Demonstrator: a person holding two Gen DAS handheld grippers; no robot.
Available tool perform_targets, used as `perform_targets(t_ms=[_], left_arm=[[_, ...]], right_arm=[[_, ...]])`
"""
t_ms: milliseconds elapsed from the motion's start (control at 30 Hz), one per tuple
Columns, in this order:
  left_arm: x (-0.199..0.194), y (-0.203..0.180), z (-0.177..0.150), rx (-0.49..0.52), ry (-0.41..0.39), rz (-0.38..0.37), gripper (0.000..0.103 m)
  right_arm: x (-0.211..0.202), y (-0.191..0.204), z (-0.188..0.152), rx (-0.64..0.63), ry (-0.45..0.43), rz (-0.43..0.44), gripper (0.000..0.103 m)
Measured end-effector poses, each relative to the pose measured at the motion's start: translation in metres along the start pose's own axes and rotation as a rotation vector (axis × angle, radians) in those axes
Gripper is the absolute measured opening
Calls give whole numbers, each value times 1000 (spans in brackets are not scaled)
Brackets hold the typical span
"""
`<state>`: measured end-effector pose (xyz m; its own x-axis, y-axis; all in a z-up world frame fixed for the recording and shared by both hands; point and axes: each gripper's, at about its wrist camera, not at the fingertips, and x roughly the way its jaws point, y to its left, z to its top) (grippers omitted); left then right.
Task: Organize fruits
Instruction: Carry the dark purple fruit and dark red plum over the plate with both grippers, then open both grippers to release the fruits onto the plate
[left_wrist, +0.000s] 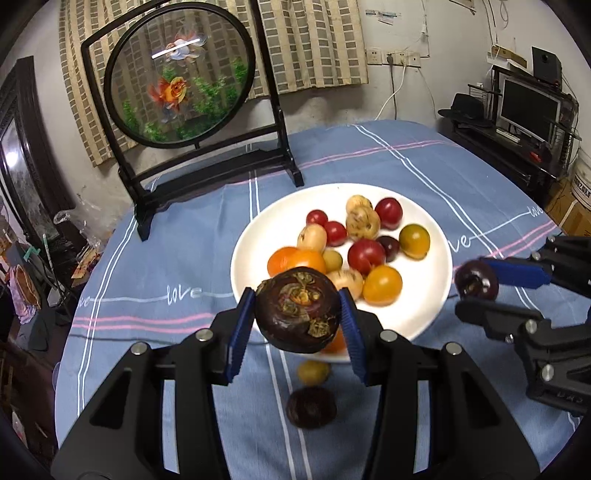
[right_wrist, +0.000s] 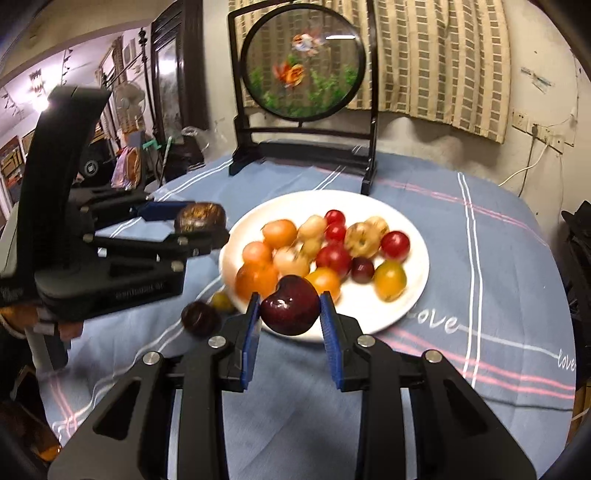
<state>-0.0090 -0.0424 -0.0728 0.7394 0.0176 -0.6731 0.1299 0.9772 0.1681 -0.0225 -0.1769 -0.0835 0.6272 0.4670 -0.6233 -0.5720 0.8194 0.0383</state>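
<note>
Water chestnut (left_wrist: 298, 309), dark brown, flaky, clamped in left gripper (left_wrist: 298, 314); glossy maroon cherry (right_wrist: 290, 305) clamped in right gripper (right_wrist: 290, 314); plate (left_wrist: 251, 236) beyond both.

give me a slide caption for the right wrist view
Right gripper holds a dark cherry before a white plate of mixed fruit.

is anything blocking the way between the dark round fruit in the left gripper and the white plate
Nothing visible does. The dark round fruit hangs in the left gripper just above the white plate near rim; only open air lies between, though the plate is crowded.
</note>
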Motion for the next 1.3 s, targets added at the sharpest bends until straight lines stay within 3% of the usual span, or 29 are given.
perform_targets(t_ms=[1300], left_arm=[[72,6,43,13,22,68,46]], right_arm=[[67,-35,63,19,-4,-41,32]])
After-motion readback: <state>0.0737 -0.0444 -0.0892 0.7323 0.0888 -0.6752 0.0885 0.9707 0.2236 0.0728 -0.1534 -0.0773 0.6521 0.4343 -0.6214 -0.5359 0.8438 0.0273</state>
